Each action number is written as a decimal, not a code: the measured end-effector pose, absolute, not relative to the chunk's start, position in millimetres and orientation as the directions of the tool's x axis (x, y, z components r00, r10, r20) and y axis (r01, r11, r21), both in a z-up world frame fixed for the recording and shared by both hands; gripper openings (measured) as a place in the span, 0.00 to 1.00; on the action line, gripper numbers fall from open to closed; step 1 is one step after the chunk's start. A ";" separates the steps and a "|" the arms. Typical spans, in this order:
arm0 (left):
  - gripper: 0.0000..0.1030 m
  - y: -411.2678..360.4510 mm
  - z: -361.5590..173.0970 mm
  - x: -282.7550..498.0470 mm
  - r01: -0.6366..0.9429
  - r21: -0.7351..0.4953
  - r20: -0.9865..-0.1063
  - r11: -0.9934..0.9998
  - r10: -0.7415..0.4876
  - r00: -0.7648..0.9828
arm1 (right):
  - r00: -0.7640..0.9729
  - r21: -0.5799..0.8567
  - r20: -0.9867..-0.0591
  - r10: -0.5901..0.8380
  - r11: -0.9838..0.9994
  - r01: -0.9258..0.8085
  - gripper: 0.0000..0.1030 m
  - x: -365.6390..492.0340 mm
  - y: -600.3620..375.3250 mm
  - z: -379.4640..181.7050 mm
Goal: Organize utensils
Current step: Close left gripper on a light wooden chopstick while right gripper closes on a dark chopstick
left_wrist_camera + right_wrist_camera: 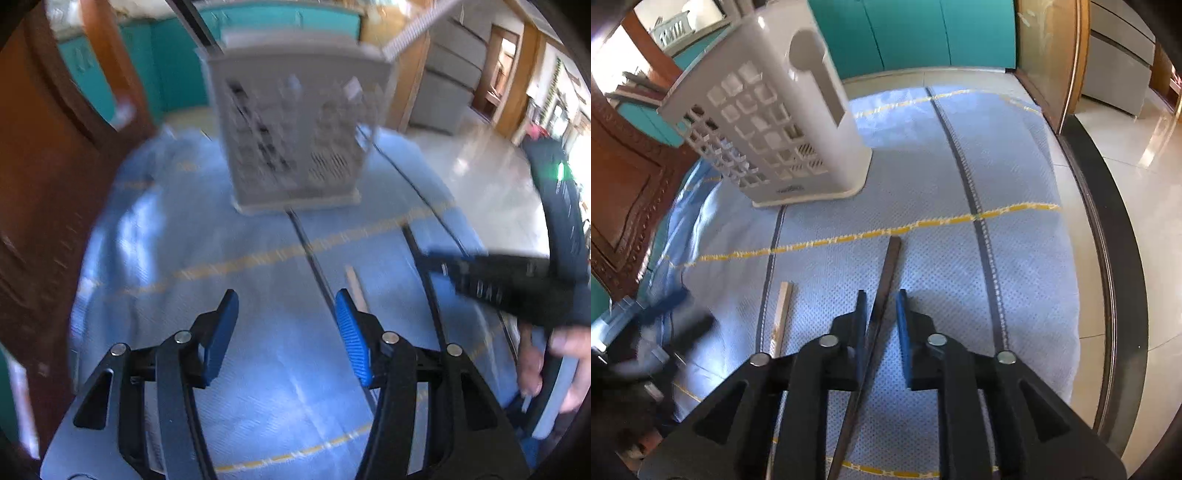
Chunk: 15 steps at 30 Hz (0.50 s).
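Holder: white slotted utensil holder [775, 110] upright on the blue cloth [923, 155]; contents too blurred to tell.
Dark chopstick [886, 280]: between the right gripper [881, 306] fingers, which stand narrowly apart.
Light chopstick [781, 314]: flat on cloth.
Left gripper [284, 325]: wide apart, empty.

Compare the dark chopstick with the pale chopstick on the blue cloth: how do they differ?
The dark chopstick is near black; the pale chopstick is light wood. The dark one runs between the right gripper fingers, which are not fully closed; the pale one lies untouched, to its left. Both are outside the white holder.
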State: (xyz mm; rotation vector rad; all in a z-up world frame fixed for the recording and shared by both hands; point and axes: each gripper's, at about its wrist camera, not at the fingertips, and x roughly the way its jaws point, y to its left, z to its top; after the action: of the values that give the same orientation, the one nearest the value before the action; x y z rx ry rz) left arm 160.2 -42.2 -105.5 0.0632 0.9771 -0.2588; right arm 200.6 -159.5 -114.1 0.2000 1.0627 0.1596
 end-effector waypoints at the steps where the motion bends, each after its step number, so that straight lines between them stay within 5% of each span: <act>1: 0.54 -45.2 -110.6 160.3 0.267 -0.086 -0.837 0.960 -0.215 0.504 | 0.486 0.229 -0.847 0.215 0.973 -0.031 0.19 200.2 -159.9 -111.8; 13: 0.54 -90.1 -142.6 147.3 0.380 -0.011 -0.869 0.925 -0.197 0.454 | 0.490 0.181 -0.853 0.179 0.982 -0.043 0.22 196.2 -154.5 -108.3; 15: 0.47 -89.0 -143.0 148.4 0.373 -0.015 -0.871 0.928 -0.196 0.451 | 0.488 0.166 -0.856 0.168 0.985 -0.049 0.24 195.9 -151.8 -108.8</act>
State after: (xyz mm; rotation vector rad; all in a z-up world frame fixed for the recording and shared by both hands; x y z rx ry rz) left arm 148.4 -89.0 -143.0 0.1885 1.0462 -0.3544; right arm 195.9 -151.8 -108.8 0.1247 1.0535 0.1325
